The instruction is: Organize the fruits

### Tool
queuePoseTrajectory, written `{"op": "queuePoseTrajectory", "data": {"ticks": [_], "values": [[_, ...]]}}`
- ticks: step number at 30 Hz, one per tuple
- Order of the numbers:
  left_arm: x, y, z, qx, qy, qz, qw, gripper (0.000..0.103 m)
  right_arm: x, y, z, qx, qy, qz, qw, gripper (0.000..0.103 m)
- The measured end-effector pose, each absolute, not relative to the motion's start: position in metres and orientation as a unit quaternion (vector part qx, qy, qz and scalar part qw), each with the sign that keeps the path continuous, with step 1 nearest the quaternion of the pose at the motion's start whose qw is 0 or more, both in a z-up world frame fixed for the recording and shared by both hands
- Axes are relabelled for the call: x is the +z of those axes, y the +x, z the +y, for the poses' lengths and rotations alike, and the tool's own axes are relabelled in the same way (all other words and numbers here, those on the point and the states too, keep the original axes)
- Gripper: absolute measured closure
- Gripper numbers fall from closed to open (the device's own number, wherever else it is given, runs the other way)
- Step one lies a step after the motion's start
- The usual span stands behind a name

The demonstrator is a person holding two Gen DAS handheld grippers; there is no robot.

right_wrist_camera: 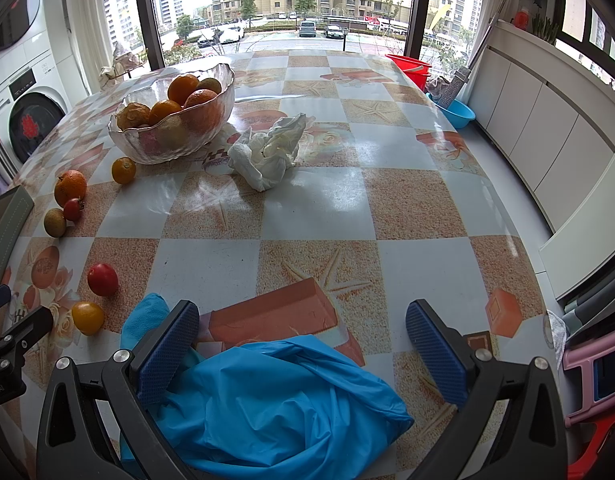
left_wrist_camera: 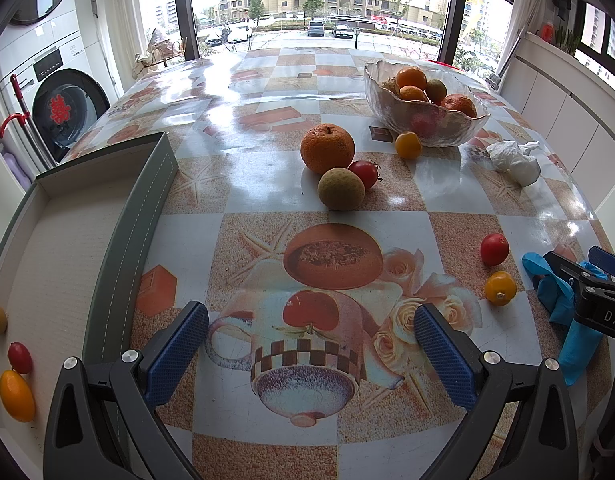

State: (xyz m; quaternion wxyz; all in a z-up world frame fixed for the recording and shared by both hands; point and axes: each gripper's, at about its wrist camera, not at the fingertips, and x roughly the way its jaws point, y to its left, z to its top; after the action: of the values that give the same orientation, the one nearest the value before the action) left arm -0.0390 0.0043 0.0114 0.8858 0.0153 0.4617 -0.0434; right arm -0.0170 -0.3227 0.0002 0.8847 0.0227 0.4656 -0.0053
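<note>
Presently: left gripper (left_wrist_camera: pixel 311 340) agape, empty; tray (left_wrist_camera: pixel 147 184) at its left holds three fruits, loose orange (left_wrist_camera: pixel 327 148) ahead awaits sorting. Right gripper (right_wrist_camera: pixel 303 340) agape over bag (right_wrist_camera: pixel 275 400).

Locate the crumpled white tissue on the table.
The crumpled white tissue lies mid-table in the right wrist view, just right of the glass fruit bowl; the left wrist view shows it far right, beside the bowl.

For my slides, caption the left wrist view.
Open left gripper over patterned table, tray beside scattered fruit.
</note>
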Motion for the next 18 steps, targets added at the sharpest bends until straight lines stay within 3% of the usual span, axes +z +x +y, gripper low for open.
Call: {"op": "queuePoseTrajectory", "data": {"ticks": [18], "values": [[0.0118, -0.0392, 0.0045, -0.043, 0.015, 0.462, 0.886, 0.000, 0.0003, -0.0164, -0.3225, -0.005, 0.023, 0.466, 0.885, 0.000]]}}
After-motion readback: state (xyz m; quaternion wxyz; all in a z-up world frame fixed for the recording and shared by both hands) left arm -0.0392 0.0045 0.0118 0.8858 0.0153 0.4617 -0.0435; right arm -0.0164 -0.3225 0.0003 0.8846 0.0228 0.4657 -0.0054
